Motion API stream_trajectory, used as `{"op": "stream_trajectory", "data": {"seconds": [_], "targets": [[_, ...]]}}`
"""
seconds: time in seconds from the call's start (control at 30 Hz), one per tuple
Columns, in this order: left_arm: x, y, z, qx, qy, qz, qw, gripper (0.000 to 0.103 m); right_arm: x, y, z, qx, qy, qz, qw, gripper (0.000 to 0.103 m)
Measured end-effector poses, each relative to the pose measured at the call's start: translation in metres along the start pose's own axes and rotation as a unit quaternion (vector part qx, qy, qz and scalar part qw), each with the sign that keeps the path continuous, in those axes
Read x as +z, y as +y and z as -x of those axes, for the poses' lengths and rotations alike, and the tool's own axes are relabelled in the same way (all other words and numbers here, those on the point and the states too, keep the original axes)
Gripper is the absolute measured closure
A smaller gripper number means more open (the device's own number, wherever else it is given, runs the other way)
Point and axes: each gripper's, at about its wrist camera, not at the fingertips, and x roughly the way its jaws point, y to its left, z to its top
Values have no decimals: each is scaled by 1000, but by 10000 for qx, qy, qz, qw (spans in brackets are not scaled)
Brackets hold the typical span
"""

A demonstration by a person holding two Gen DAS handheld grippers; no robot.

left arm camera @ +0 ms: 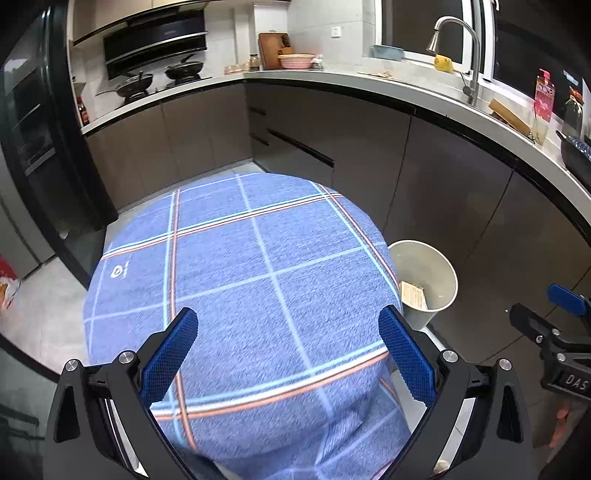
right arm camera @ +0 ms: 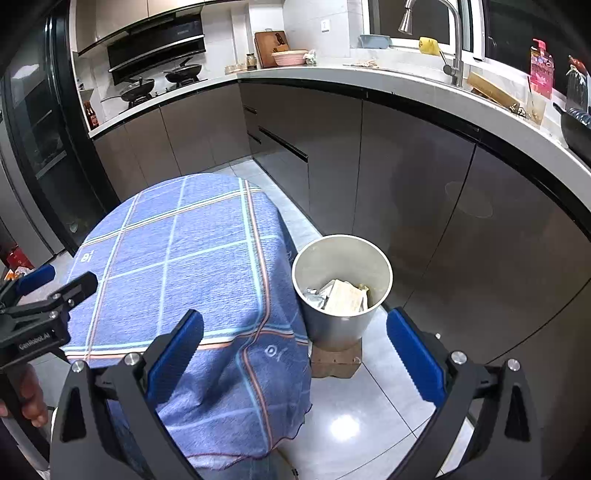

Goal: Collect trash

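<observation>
A grey trash bin (right arm camera: 341,295) stands on a wooden block (right arm camera: 336,360) on the floor, right of a small table under a blue plaid cloth (right arm camera: 177,258). Crumpled paper and wrappers (right arm camera: 343,297) lie inside the bin. In the left wrist view the bin (left arm camera: 428,284) shows beyond the table's right edge, with a paper piece (left arm camera: 413,295) in it. My left gripper (left arm camera: 288,332) is open and empty above the cloth (left arm camera: 240,277). My right gripper (right arm camera: 295,332) is open and empty, above the table's right edge and near the bin. No trash shows on the cloth.
Dark kitchen cabinets (right arm camera: 424,177) run behind the bin under a white counter (right arm camera: 406,81) with a sink tap (right arm camera: 454,33), bowls and bottles. A stove with pans (right arm camera: 147,86) is at the back left. A tall black fridge (right arm camera: 44,147) stands left. Glossy tiled floor (right arm camera: 351,417) lies below the bin.
</observation>
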Motion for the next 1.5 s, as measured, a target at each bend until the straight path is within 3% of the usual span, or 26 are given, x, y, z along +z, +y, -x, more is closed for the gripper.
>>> {"op": "stream_trajectory", "data": {"seconds": [0.53, 1.5], "targets": [[-16, 16, 63, 43, -451, 168, 9988, 8, -9, 32, 58, 102, -233, 231, 9994, 3], [-16, 16, 65, -13, -459, 216, 9987, 8, -8, 36, 62, 112, -240, 261, 9993, 3]]}}
